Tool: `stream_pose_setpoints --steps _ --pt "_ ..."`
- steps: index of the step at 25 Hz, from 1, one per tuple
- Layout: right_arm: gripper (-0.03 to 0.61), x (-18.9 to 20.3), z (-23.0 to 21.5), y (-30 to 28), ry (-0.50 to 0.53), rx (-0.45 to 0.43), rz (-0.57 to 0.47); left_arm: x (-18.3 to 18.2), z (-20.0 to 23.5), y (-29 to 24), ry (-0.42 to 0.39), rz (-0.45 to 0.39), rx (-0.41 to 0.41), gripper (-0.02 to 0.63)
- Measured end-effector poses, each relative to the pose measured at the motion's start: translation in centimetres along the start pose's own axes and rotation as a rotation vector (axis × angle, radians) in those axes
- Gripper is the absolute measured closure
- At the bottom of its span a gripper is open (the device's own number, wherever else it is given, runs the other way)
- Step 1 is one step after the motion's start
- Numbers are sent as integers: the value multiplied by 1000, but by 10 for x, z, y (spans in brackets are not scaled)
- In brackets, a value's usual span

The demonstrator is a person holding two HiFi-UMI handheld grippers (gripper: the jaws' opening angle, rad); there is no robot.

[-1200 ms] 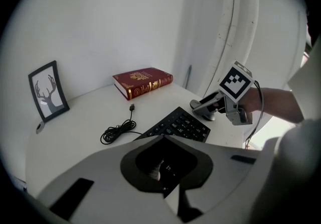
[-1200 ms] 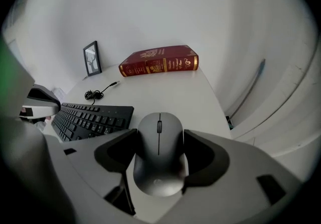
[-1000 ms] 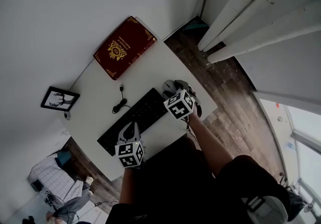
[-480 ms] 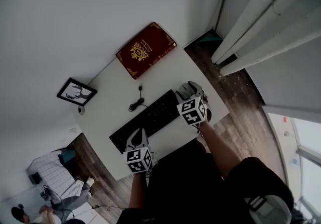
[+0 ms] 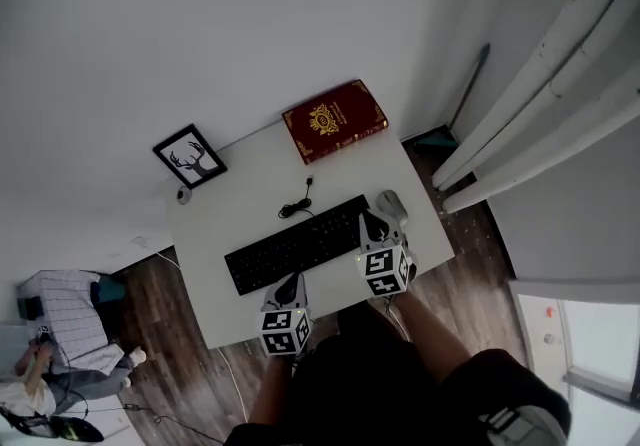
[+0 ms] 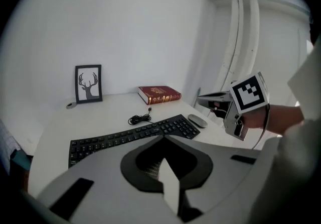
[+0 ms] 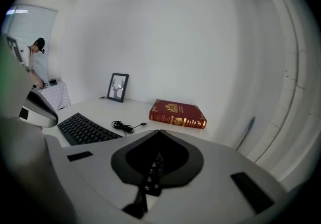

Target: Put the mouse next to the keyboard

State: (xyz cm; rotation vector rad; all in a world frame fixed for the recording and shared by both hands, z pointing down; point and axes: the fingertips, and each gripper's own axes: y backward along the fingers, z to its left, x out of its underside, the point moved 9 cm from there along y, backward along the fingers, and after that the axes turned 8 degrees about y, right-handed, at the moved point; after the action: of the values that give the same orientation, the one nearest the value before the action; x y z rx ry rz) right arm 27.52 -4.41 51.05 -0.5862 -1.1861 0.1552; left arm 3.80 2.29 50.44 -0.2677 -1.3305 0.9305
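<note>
Head view: mouse (image 5: 392,205) beside keyboard (image 5: 298,245), just beyond right tongs (image 5: 372,227)

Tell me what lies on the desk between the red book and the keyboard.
A coiled black cable lies there, nearer the keyboard than the red book; the head view shows it plainly.

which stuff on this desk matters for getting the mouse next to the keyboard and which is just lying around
For the job:
mouse, already lying by the keyboard's right end
keyboard

Just lying about:
red book
framed deer picture
coiled black cable
</note>
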Motion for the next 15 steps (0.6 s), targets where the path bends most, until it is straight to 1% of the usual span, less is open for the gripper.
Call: stream_pose_setpoints --steps 2,4,7,10,12,15 --pt "557 2 18 26 12 -18 -36 8 -10 16 -12 -20 27 611" --pt "557 1 32 54 21 -13 -97 15 -19 29 -2 -49 49 612" --pt "558 3 47 95 26 -9 -191 25 -30 37 37 -128 61 612" --pt "558 14 50 136 45 -10 -247 35 -51 40 65 -211 68 612" --pt "558 16 48 157 26 6 -270 33 -67 46 47 -242 102 612" --pt "558 28 36 189 -39 46 -280 42 -104 55 -14 -241 182 612"
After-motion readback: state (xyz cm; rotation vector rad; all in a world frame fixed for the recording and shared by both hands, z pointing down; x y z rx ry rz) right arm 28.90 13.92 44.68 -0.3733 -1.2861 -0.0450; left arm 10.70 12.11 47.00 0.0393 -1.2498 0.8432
